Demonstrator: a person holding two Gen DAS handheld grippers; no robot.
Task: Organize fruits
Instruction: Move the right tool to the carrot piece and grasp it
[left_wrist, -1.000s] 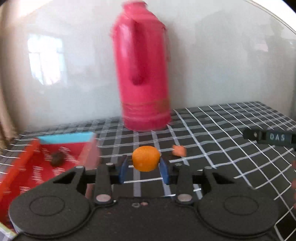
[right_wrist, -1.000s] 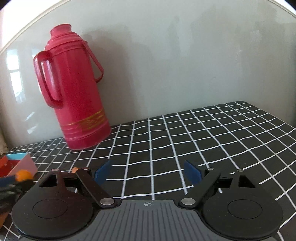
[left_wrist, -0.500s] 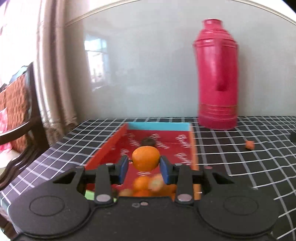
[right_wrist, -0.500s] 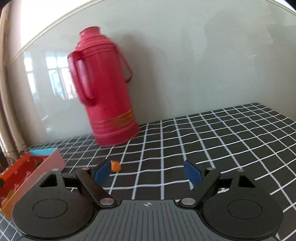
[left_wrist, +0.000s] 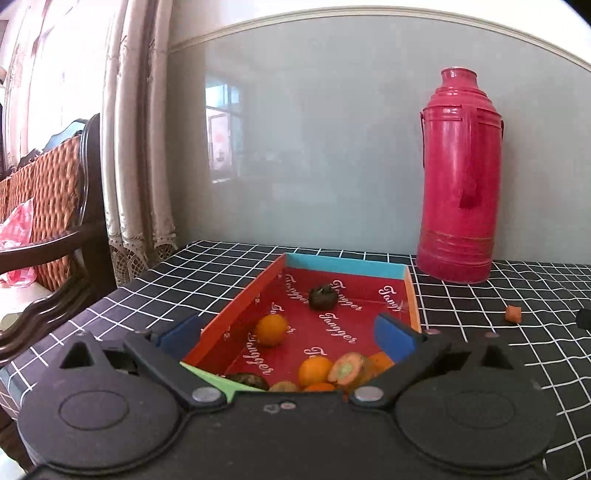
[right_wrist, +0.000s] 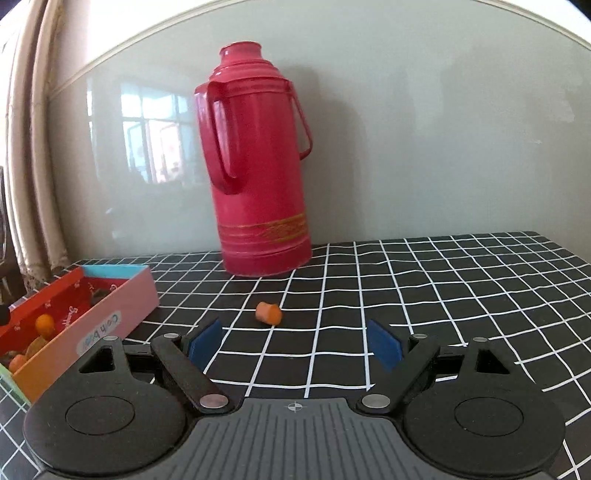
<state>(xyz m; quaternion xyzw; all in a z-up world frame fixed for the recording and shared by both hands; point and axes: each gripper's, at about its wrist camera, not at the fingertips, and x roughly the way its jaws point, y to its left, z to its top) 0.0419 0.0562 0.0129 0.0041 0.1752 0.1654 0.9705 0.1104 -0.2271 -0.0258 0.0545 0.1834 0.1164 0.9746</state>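
At the far left a wicker-backed chair (left_wrist: 44, 206) stands beside the curtain (left_wrist: 136, 147), off the checked surface (left_wrist: 498, 354). Next comes the red cardboard tray (left_wrist: 236, 314), and the left claw (left_wrist: 286, 338) hangs over its near end with both blue pads spread wide and nothing between them. Inside the tray lie 2 small oranges: 1 orange (left_wrist: 271, 329) alone near the left wall, another (left_wrist: 314, 371) at the near end, touching a cut carrot piece (left_wrist: 349, 369). A dark, shrivelled fruit (left_wrist: 322, 296) sits toward the far end. A release into the tray looks just done, so this step seems finished.

Further right, the red thermos (right_wrist: 258, 166) stands against the wall. In front of it, alone on the cloth, lies a small orange chunk (right_wrist: 268, 313), probably carrot. The right claw (right_wrist: 295, 341) faces it from close by, pads wide apart and empty. I judge this the next pick: the right claw needs to ease forward and down, straddle the chunk, close gently, then carry it left to the tray.
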